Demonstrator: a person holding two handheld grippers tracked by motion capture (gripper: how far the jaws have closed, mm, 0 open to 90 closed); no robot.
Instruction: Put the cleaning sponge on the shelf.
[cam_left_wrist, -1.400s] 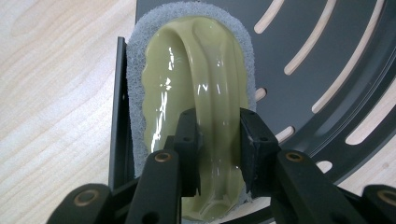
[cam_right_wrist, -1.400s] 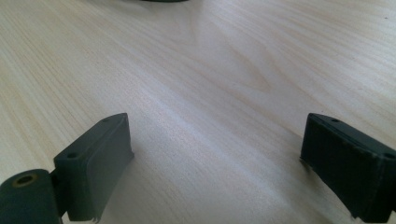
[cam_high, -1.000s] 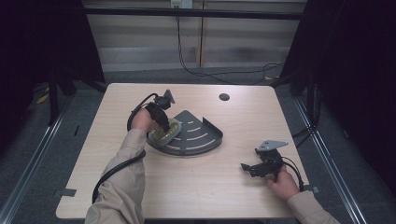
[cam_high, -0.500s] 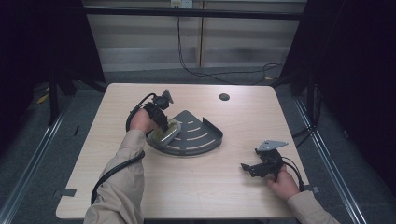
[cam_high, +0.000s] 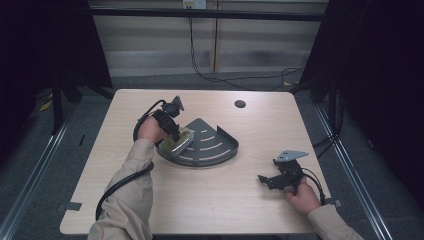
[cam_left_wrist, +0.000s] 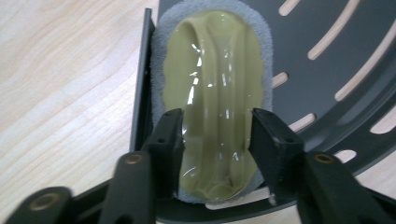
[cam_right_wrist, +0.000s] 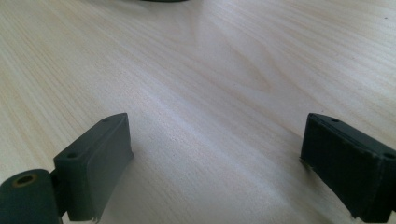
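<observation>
The left claw (cam_left_wrist: 217, 140) pinches a glossy olive-yellow oval sponge (cam_left_wrist: 217, 70) in the dark slotted quarter-round metal tray (cam_high: 212, 145); the right claw (cam_right_wrist: 217, 158) is spread above the pale wooden worktop (cam_high: 210, 200).

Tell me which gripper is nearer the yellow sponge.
Left. The left gripper has its fingers on both sides of the sponge in the tray; the right gripper sits open on bare table, well off to the tray's right.

table (cam_high: 200, 200): light wood | hole (cam_high: 240, 104): far edge (round, dark) | cables (cam_high: 240, 77): floor behind
</observation>
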